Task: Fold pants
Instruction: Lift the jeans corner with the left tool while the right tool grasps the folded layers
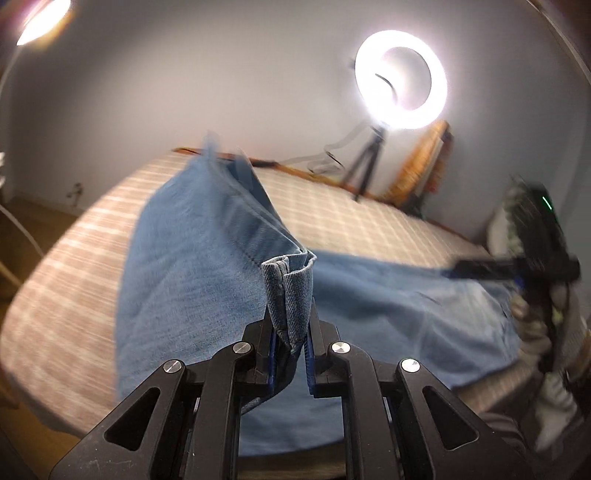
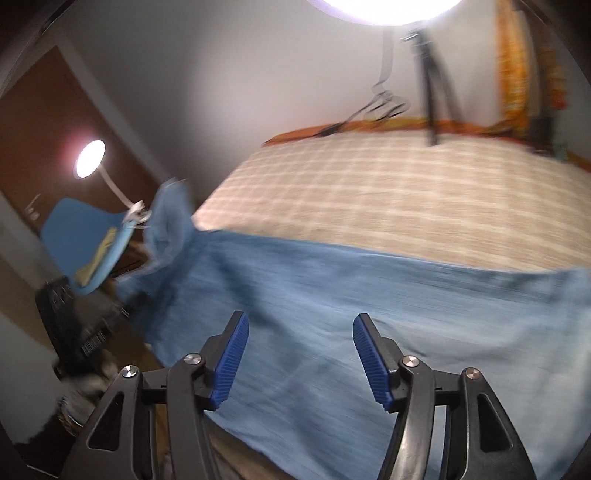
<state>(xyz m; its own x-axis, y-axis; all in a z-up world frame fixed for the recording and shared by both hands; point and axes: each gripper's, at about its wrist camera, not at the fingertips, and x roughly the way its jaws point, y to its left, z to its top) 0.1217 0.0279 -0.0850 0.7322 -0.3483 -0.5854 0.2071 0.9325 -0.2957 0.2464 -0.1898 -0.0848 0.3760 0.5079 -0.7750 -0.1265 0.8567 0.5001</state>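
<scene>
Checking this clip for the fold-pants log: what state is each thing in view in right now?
left gripper: shut on a folded edge of the jeans.
right gripper: open, nothing between its pads, above the jeans.
jeans: spread across the bed, one end lifted.
bed: checked cover, partly under the jeans.
ring light: on.
lamp: on.

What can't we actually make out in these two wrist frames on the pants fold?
- Left wrist view: which part of the jeans the left gripper pinches; only a folded hem-like edge shows.
- Left wrist view: the right gripper is motion-blurred at the frame's right edge; its jaws are unreadable there.
- Right wrist view: the jeans' far end is smeared, and its holder is hidden.
- Right wrist view: the ring light is cut off by the top edge.
</scene>
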